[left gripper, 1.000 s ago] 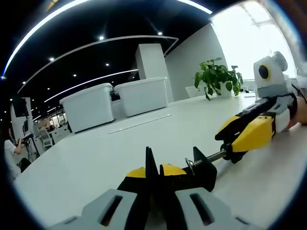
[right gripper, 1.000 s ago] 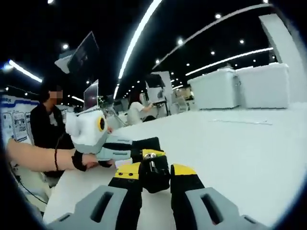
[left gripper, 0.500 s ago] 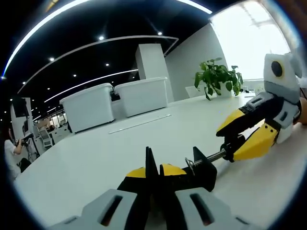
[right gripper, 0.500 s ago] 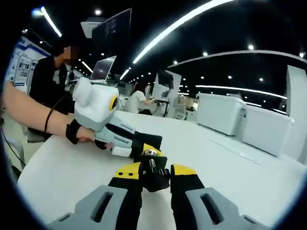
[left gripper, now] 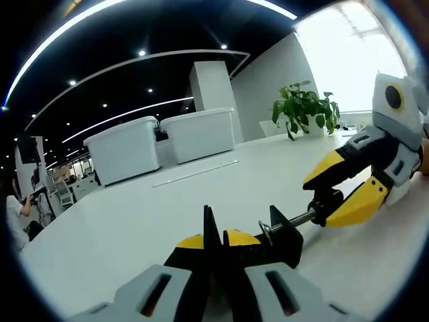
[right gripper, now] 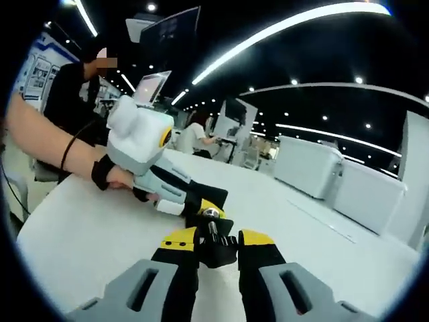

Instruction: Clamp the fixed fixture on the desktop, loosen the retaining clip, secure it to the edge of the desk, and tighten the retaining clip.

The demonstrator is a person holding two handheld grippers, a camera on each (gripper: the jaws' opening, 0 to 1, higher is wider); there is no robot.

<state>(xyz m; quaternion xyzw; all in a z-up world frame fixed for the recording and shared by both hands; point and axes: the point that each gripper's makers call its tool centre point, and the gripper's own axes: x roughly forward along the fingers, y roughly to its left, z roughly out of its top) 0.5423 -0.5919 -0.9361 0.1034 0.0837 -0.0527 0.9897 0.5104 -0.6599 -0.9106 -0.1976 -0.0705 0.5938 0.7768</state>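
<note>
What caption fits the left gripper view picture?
Left gripper holds a black clamp on a white desk; right gripper grips its screw.

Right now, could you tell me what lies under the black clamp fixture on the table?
The clamp fixture rests on the white table, held by the left tongs; the right tongs grip its screw knob. The contact underneath is hidden by the tongs.

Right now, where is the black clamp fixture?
In the left gripper view the clamp fixture sits low on the white desk, held by the left gripper, with the right gripper on its screw handle.
</note>
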